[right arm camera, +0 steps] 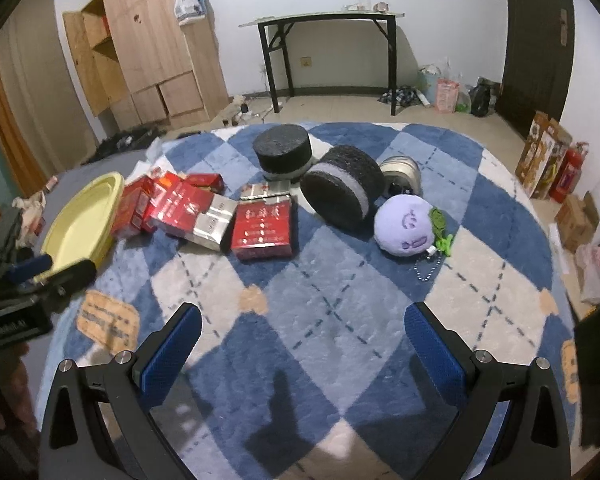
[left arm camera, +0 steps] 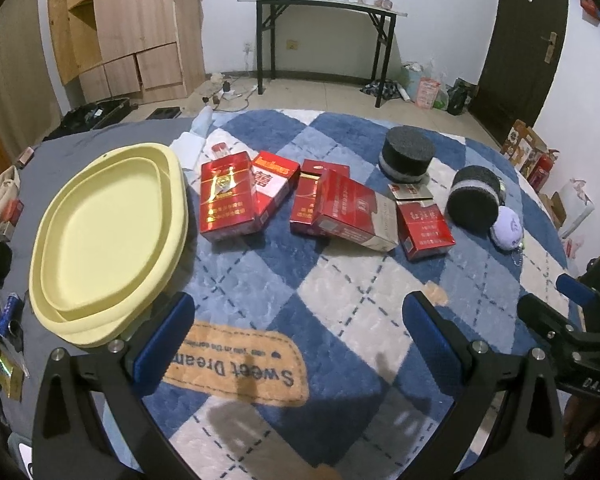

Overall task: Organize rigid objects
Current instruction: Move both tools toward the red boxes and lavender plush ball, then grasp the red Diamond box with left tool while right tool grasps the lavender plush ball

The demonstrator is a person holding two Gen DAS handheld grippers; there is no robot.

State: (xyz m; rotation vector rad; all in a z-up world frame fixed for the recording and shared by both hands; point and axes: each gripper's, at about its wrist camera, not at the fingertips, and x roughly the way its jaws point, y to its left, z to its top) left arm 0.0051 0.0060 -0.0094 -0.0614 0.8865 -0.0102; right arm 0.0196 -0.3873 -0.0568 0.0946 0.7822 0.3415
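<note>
Red cigarette packs point(left arm camera: 324, 204) lie clustered mid-rug point(left arm camera: 340, 280), the yellow tray point(left arm camera: 108, 232) at their nine o'clock, two black foam discs point(right arm camera: 312, 176) at two o'clock. Left gripper point(left arm camera: 298, 334) and right gripper point(right arm camera: 302, 340) hover empty, jaws apart.

Tray point(left arm camera: 108, 240) leftmost on the rug point(left arm camera: 340, 300), boxes point(left arm camera: 340, 208) mid-rug, foam discs point(right arm camera: 340, 188) and plush point(right arm camera: 406, 226) to their right.

Print on the red packs point(left arm camera: 227, 196) too small to read. Silver tin point(right arm camera: 401, 174) half hidden behind the foam disc point(right arm camera: 342, 192). Yellow tray point(right arm camera: 85, 216) partly blocked by the left gripper point(right arm camera: 48, 270).
</note>
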